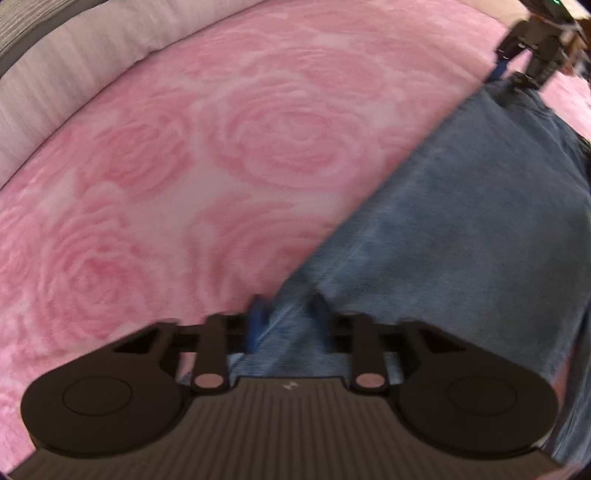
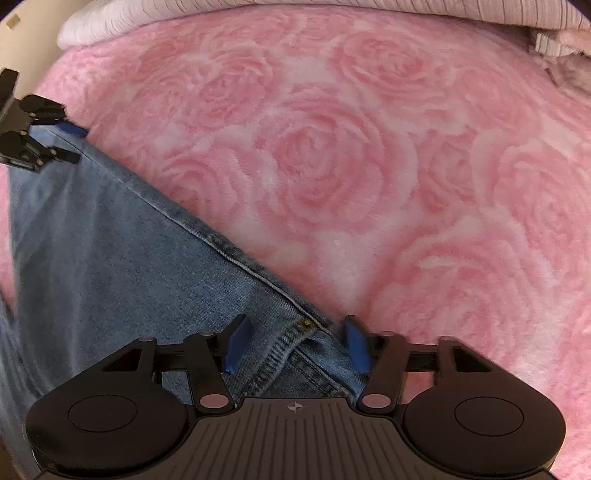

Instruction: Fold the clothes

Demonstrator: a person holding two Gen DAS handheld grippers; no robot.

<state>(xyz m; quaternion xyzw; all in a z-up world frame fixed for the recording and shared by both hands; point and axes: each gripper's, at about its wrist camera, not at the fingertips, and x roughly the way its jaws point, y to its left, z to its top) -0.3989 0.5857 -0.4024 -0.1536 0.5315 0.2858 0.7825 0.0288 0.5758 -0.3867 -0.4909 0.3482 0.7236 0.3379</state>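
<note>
Blue jeans point(image 1: 461, 221) lie flat on a pink rose-patterned blanket point(image 1: 221, 147). My left gripper point(image 1: 288, 312) points down at one end of the jeans. Its blurred blue fingertips stand apart with the denim edge between them. In the right wrist view the jeans point(image 2: 110, 240) run from the lower middle to the upper left. My right gripper point(image 2: 295, 341) straddles the seamed corner with a brass rivet point(image 2: 306, 322), and its blue pads stand apart on either side of the fold. The left gripper point(image 2: 75, 144) shows at the far end of the denim, and the right gripper point(image 1: 511, 75) at the top right of the left wrist view.
The blanket point(image 2: 369, 166) spreads wide beyond the jeans. A striped pale pillow point(image 1: 74, 74) lines the blanket's far edge, and striped bedding point(image 2: 332, 7) runs along the top of the right wrist view. A crumpled pale cloth point(image 2: 569, 70) sits at the upper right.
</note>
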